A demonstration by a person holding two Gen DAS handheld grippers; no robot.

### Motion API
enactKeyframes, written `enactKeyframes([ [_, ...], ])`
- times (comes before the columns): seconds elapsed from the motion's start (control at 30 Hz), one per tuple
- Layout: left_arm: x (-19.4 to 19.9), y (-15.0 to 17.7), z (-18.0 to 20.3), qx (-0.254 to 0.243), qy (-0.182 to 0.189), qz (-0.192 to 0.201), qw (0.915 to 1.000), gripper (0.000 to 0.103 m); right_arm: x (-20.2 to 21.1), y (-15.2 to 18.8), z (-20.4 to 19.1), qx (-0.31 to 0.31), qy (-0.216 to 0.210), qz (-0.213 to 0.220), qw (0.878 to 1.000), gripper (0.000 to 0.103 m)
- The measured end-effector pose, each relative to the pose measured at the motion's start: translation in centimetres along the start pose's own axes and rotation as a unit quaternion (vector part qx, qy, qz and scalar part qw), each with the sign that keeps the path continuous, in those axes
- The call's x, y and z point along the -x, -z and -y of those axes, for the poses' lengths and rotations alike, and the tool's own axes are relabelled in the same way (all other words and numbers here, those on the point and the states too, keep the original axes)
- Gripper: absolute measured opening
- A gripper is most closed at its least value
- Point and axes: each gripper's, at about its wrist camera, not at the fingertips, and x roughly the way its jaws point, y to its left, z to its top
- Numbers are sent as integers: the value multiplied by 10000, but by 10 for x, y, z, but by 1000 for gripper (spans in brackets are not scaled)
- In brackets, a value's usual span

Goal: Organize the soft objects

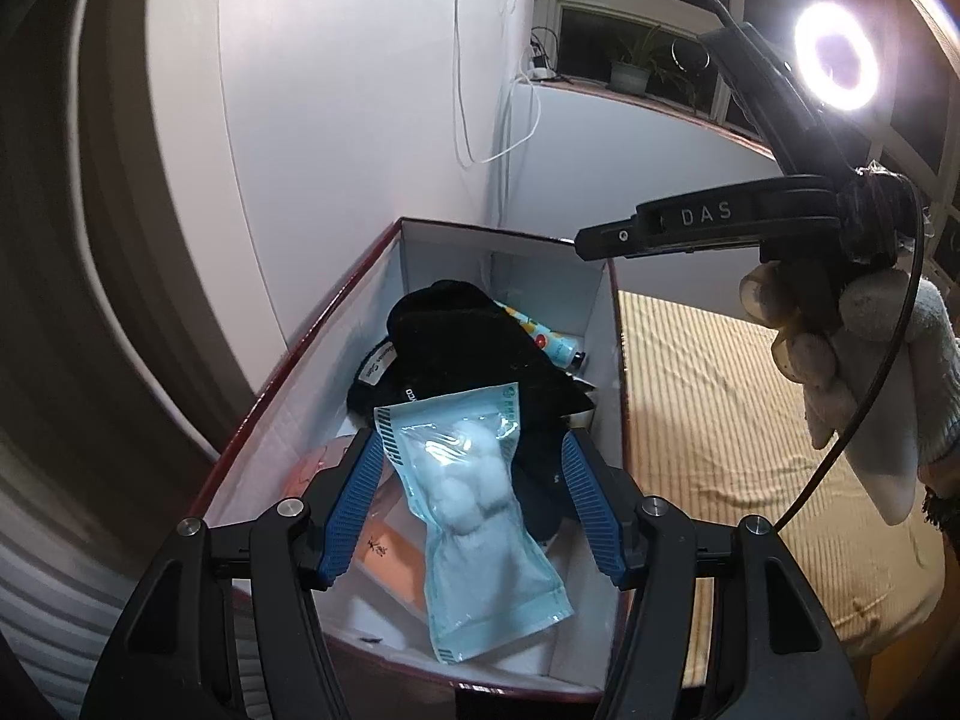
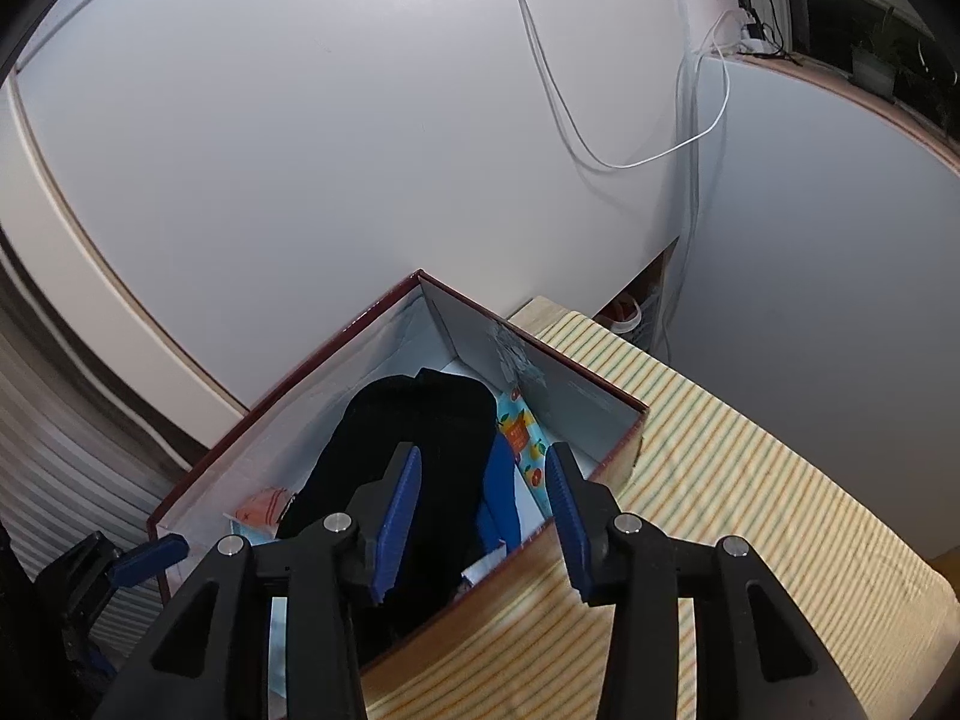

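A dark red box with white inside walls (image 1: 312,384) stands on a striped cloth; it also shows in the right wrist view (image 2: 288,414). Inside lie a black cloth item (image 1: 456,342), a light blue pouch of cotton balls (image 1: 480,516), a fruit-print tube (image 1: 546,336) and an orange-pink item (image 1: 396,564). My left gripper (image 1: 474,504) is open above the box; the pouch lies between its blue fingers without being pinched. My right gripper (image 2: 480,516) is open and empty over the box's right wall, above the black cloth (image 2: 408,438). The right gripper also shows in the left wrist view (image 1: 708,228), held in a gloved hand.
The yellow striped cloth (image 2: 750,510) covers the table right of the box. A white wall with hanging cables (image 2: 570,120) stands behind. A ring light (image 1: 834,57) shines at upper right, near a windowsill with a potted plant (image 1: 630,69).
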Motion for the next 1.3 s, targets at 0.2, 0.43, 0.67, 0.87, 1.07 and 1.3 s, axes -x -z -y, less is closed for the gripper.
enactKeyframes([
  [0.2, 22, 4, 7, -2, -15, 199, 9998, 62, 25, 9, -6, 100, 53, 118, 9999, 41],
  [0.43, 54, 17, 14, 64, -50, 457, 9989, 62, 63, 33, -17, 148, -82, 336, 9993, 48],
  [0.67, 85, 36, 18, 282, -50, 722, 9970, 69, 91, 74, -27, 147, 25, 477, 9988, 56],
  [0.87, 115, 60, 29, 329, -187, 1008, 9942, 78, 123, 127, -42, 364, 380, 866, 9949, 68],
  [1.07, 136, 83, 36, 332, -349, 1116, 9926, 81, 145, 179, -59, 496, 682, 996, 9914, 68],
  [1.3, 147, 103, 34, 488, -444, 1103, 9917, 81, 183, 219, -76, 263, 803, 1465, 9856, 74],
])
